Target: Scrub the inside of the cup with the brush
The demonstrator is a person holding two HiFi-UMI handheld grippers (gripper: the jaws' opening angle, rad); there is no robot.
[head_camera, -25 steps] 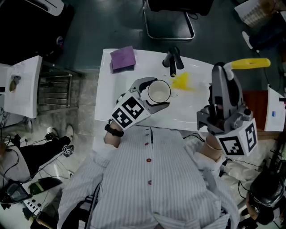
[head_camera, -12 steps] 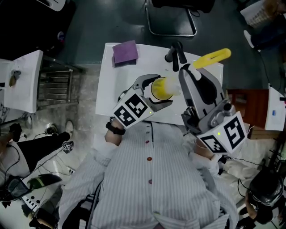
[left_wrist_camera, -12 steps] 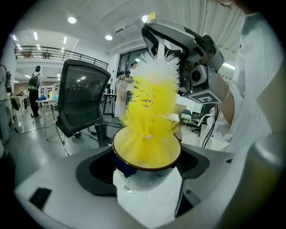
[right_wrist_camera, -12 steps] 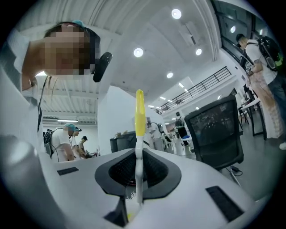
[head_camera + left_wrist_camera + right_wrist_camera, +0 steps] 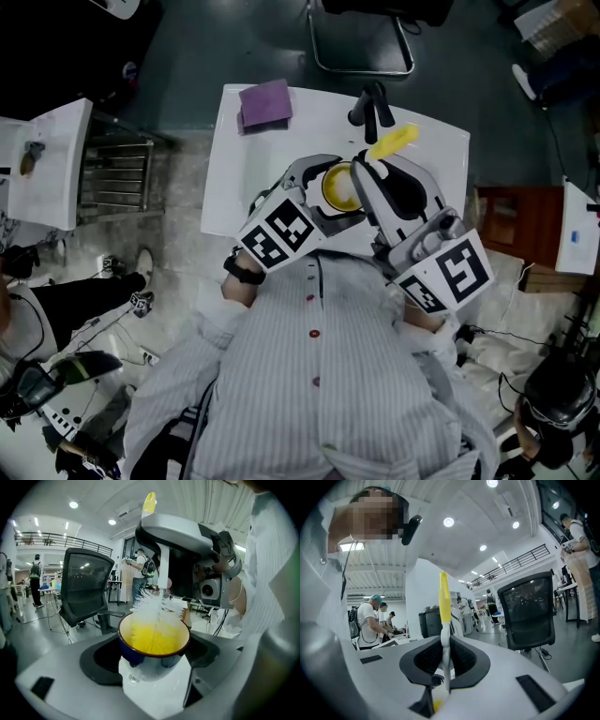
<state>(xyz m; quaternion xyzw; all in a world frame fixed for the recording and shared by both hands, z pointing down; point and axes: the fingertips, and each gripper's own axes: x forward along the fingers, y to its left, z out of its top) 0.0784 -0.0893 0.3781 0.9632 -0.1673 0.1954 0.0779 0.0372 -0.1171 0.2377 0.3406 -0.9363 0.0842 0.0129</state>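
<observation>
My left gripper (image 5: 328,192) is shut on a cup (image 5: 153,645), blue outside and cream inside, held above the white table (image 5: 234,169) with its mouth turned up toward the head camera. The brush (image 5: 157,616), with white and yellow bristles and a yellow-tipped handle (image 5: 444,599), stands with its bristle head inside the cup (image 5: 337,186). My right gripper (image 5: 377,178) is shut on the brush's handle (image 5: 392,142), just right of the cup. In the right gripper view the thin white stem (image 5: 446,660) runs between the shut jaws.
A purple cloth (image 5: 266,103) lies at the table's far left corner. A black tool (image 5: 370,105) rests at the far edge. A chair (image 5: 361,37) stands beyond the table, and a white cabinet (image 5: 42,169) is to the left.
My right gripper swung the brush from the table's right side over to the cup, and its bristles went into the cup. The left gripper kept the cup nearly still.
</observation>
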